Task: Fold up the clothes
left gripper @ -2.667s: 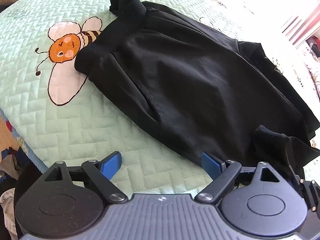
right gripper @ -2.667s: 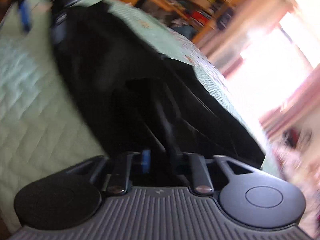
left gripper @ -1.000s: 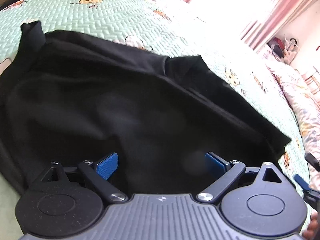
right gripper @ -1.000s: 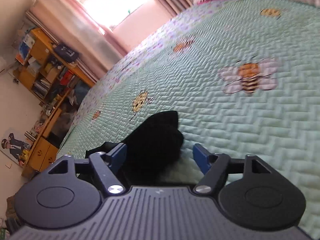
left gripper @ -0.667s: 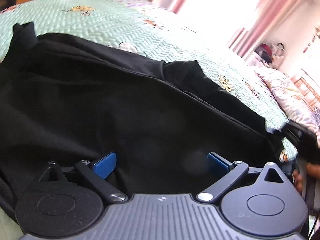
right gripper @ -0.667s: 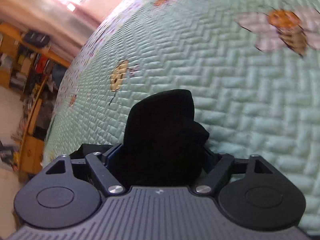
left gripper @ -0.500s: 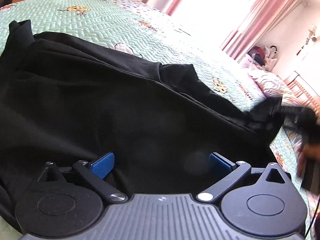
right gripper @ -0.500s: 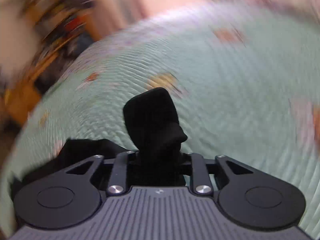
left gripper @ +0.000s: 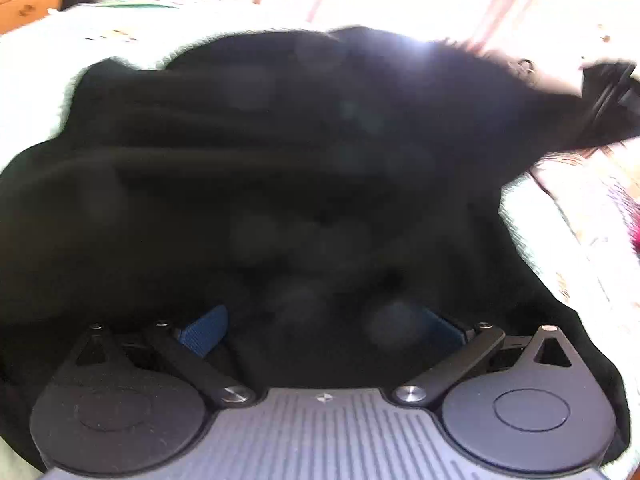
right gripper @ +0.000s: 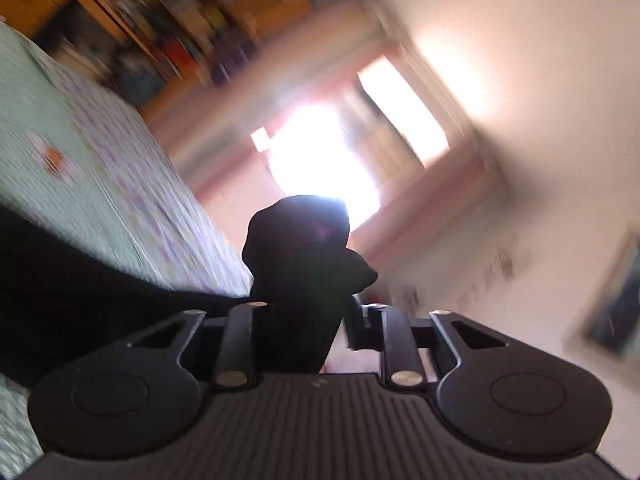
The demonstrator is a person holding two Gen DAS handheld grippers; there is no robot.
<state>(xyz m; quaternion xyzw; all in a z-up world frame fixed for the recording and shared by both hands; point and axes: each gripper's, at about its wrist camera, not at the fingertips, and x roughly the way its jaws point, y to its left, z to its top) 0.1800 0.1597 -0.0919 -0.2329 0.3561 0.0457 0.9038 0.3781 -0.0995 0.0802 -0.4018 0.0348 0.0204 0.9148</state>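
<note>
Black garment fills left wrist view, spread over green quilted bed, folds lost in blur. Left tongs gape wide, blue pads apart over cloth, gripping nothing. Right tongs, just reopening slightly, clamp a bunched black end raised toward the bright window; pads hidden.

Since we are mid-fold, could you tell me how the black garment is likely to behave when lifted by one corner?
Probably floppy: the black garment sags in soft folds from the corner in the right gripper. It likely drags on the quilt, staying bunched.
</note>
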